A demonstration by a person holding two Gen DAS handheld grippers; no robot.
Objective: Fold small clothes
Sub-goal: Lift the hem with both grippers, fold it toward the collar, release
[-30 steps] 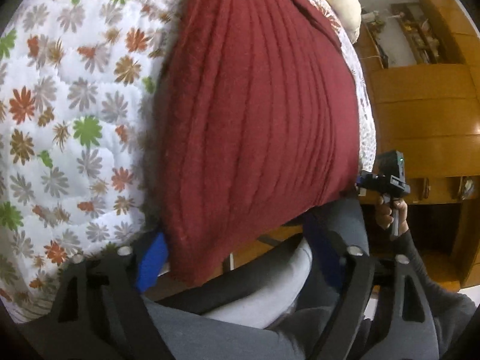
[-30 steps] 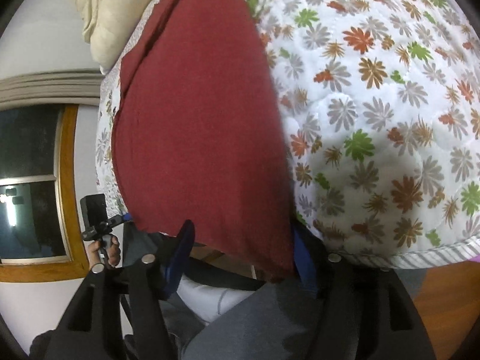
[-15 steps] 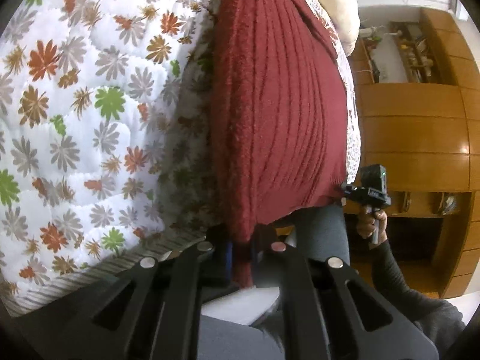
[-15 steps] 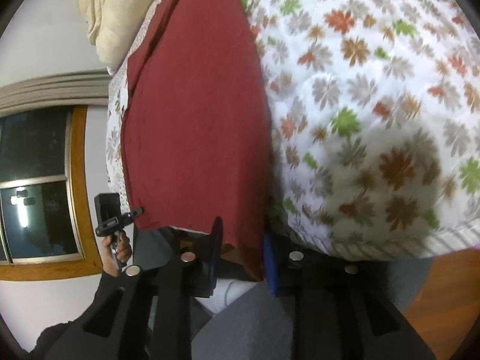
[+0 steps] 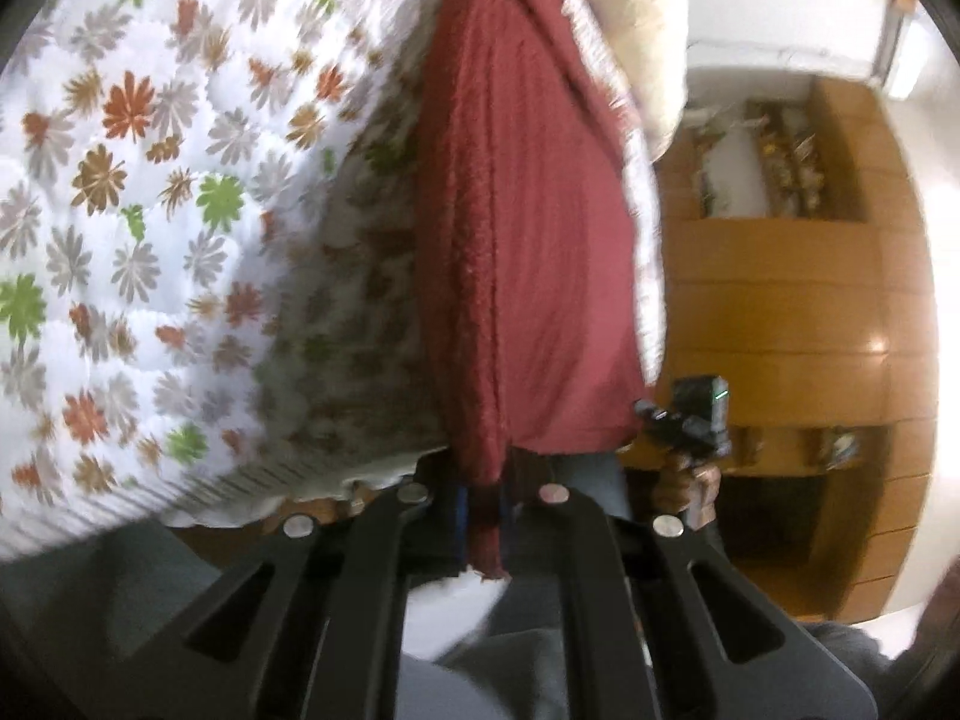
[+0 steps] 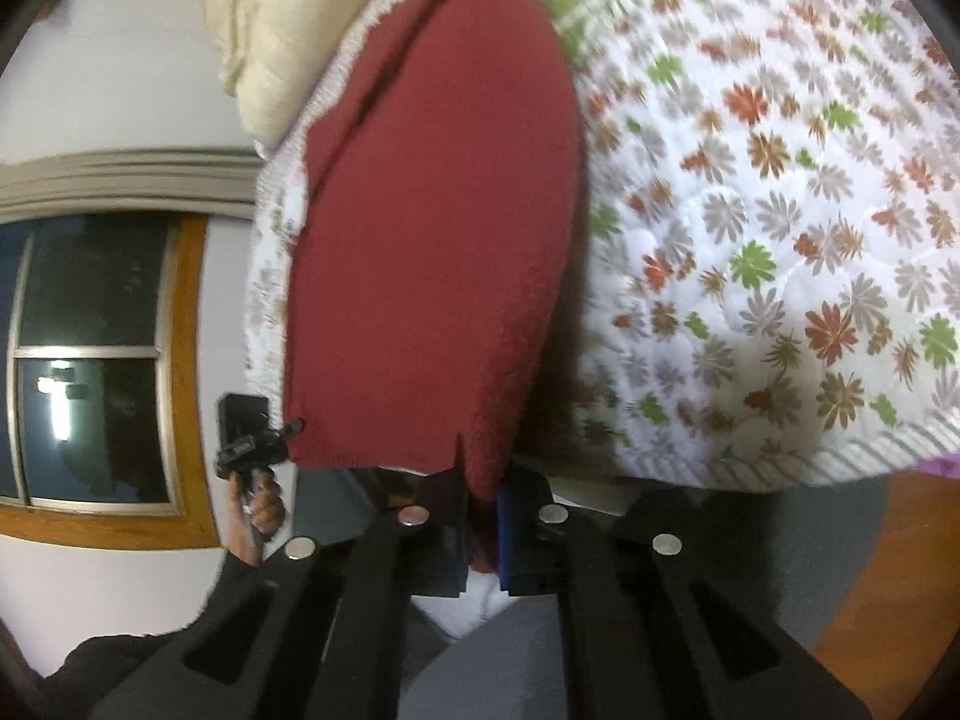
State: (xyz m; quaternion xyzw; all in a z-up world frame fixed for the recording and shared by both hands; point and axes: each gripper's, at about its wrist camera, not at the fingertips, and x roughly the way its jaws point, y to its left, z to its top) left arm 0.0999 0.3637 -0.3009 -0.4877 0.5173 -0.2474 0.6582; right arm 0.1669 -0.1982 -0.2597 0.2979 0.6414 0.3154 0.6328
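The left gripper (image 5: 483, 516) has its jaws pinched close together at 6 o'clock in its own view. The right gripper (image 6: 483, 531) is pinched likewise; from it, the left hand (image 6: 261, 507) shows at 8 o'clock.

Fuzzy ribbed-knit red garment (image 5: 528, 276); quilted cotton bedspread (image 5: 150, 180)

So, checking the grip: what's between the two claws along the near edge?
In the right wrist view, only the red garment's hem runs from the right claw to the left claw.
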